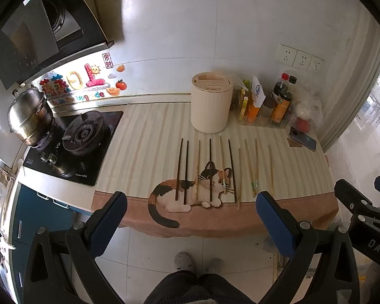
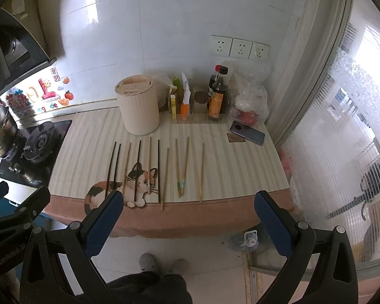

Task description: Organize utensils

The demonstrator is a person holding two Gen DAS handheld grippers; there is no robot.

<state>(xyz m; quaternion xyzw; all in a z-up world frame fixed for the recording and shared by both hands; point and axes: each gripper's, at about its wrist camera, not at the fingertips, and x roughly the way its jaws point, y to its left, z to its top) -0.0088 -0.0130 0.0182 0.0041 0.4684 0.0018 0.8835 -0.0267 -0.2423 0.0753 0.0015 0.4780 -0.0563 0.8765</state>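
Observation:
Several chopsticks, some dark [image 1: 179, 168] [image 2: 112, 167] and some light bamboo [image 1: 250, 168] [image 2: 202, 172], lie side by side on a striped mat with a cat picture [image 1: 144, 147] [image 2: 88, 141]. A cream cylindrical utensil holder [image 1: 211, 102] [image 2: 138, 105] stands behind them. My left gripper [image 1: 191, 202] is open and empty, held in front of the counter's near edge. My right gripper [image 2: 188, 201] is open and empty, also in front of the near edge. The right gripper also shows at the right edge of the left wrist view [image 1: 362, 202].
A gas hob [image 1: 78, 136] with a steel pot [image 1: 29, 115] sits at the left. Sauce bottles and packets in a clear tray [image 2: 197, 101], a phone [image 2: 247, 134] and a plastic bag [image 2: 250, 101] are at the back right. A window is to the right.

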